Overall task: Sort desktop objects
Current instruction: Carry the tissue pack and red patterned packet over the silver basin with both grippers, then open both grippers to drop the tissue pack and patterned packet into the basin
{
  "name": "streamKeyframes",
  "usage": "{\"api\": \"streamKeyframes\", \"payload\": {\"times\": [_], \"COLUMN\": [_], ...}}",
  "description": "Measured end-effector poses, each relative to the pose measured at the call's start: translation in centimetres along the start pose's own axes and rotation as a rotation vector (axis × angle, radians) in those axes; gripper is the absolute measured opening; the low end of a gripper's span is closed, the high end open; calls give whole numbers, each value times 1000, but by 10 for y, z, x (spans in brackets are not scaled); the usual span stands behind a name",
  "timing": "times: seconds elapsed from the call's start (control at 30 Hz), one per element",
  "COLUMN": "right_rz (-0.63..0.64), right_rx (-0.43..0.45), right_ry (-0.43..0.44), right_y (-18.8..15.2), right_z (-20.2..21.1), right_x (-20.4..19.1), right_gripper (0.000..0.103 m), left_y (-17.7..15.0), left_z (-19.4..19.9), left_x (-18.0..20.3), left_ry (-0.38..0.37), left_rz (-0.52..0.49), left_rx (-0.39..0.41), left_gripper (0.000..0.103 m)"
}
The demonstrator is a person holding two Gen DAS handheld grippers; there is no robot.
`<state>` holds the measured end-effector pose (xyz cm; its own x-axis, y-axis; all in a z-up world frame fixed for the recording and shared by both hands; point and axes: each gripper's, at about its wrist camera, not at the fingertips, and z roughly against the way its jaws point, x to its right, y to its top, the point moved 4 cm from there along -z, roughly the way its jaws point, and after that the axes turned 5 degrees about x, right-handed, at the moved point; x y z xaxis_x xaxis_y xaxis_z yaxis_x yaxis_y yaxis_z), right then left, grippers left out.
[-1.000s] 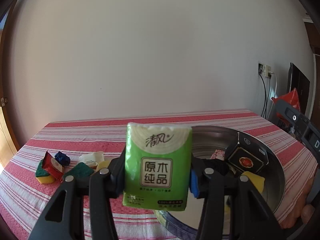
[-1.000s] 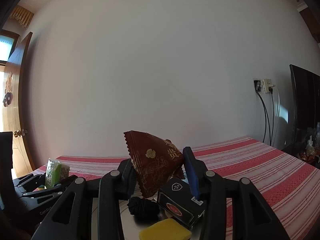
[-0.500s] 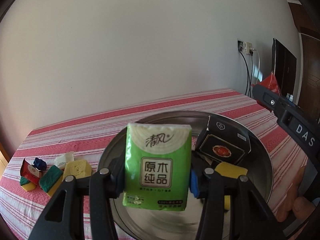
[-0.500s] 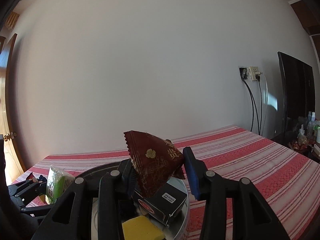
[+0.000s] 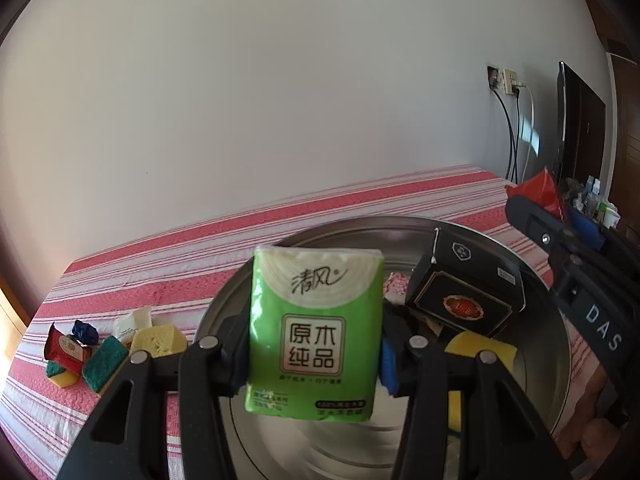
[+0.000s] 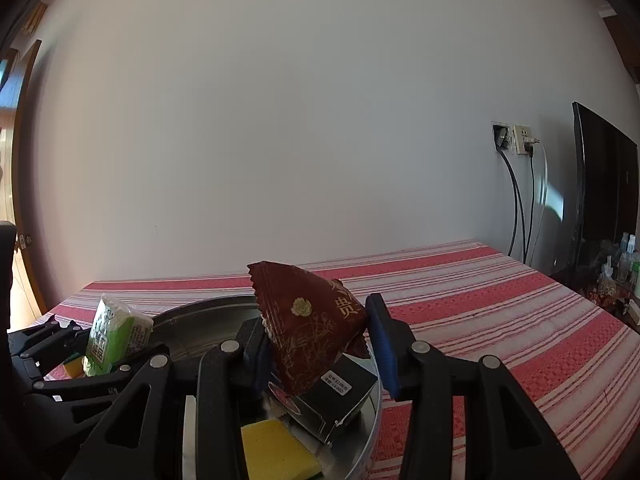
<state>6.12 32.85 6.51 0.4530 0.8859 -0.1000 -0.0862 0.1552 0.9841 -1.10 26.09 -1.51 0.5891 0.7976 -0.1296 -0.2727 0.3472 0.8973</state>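
My left gripper [image 5: 314, 354] is shut on a green tissue pack [image 5: 316, 332], holding it upright above the near side of a steel basin [image 5: 556, 344]. A black box [image 5: 468, 296] and a yellow sponge [image 5: 482, 350] lie in the basin. My right gripper [image 6: 320, 344] is shut on a dark red snack packet [image 6: 310, 328] over the basin's right part, above the black box [image 6: 340, 396] and yellow sponge [image 6: 276, 448]. In the right wrist view the tissue pack [image 6: 116, 332] shows at the left. The left wrist view catches the right gripper [image 5: 560, 216] with its packet [image 5: 540, 188].
On the red-striped tablecloth [image 5: 160, 272], left of the basin, lie a green-topped sponge [image 5: 106, 362], a yellow sponge piece [image 5: 158, 340], a red packet [image 5: 66, 350], a blue candy [image 5: 85, 330] and a white item [image 5: 132, 320]. A wall socket with cables [image 6: 520, 140] and a dark screen [image 6: 604, 184] stand at the right.
My left gripper has carried the tissue pack rightward from the basin's left edge to over the basin. The right gripper has drifted slightly with the packet. Both grips are unchanged.
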Motion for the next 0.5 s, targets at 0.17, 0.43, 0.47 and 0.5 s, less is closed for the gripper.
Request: {"api": "streamKeyframes", "payload": {"times": [0.17,0.43,0.47,0.5], "right_rz": [43,107,103,98], "right_rx": [4,58,73,93], "right_ry": [3,-2,-11,-18], "right_y": [0,3,4,5], "right_z": [-4,-4,-2,2], "right_x": [-9,-16,-14,-12], "right_gripper": [46,73,91,95], "left_y": [7,10,8,7], "left_z": [-5,-3,-2,-1], "left_x": [-1,-12,-14,-17], "left_ry": [43,187,197,196], "left_rz": [-15,-3,5,17], "left_rx": [18,120,131,142], "left_gripper": [51,100,101,101]}}
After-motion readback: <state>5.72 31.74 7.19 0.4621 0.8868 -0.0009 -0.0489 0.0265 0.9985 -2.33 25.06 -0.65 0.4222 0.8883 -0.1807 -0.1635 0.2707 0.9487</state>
